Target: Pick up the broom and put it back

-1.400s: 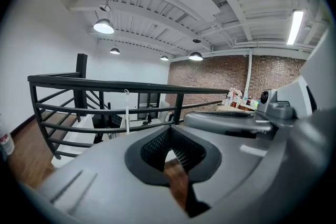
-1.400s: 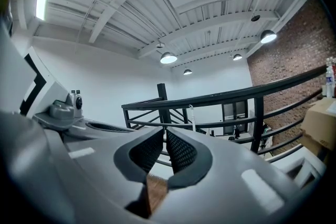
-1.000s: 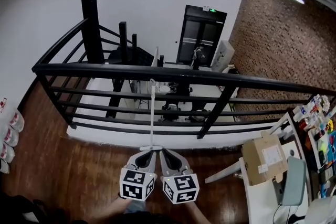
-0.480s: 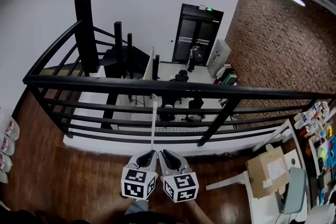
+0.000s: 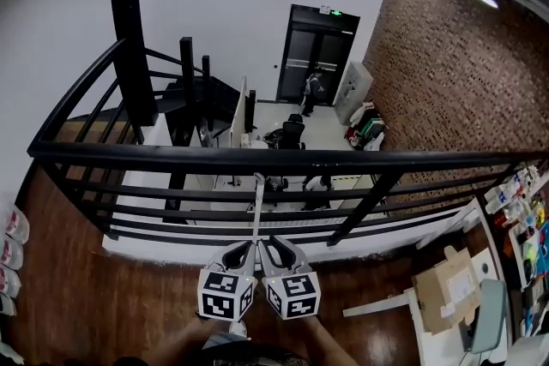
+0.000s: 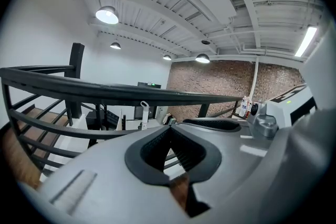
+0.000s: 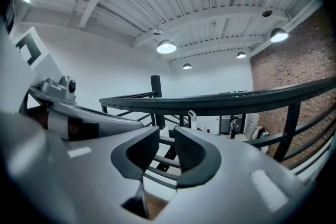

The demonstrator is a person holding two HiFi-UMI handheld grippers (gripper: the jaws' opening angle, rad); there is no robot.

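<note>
Lying well right of the spread right hand-held gripper (image 5: 271, 246) is a closed cardboard box (image 5: 446, 300); the left hand-held gripper (image 5: 243, 249) is pressed together, broom (image 5: 256, 206) and railing (image 5: 386, 160) just ahead.

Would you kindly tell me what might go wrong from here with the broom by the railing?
1. The broom handle stands upright by the railing, yet neither the left gripper nor the right gripper shows it between its jaws. If it is unsupported, it may topple.
2. Beyond the railing is an open drop to a lower floor where a person stands. A toppling broom could slip between the bars.
</note>
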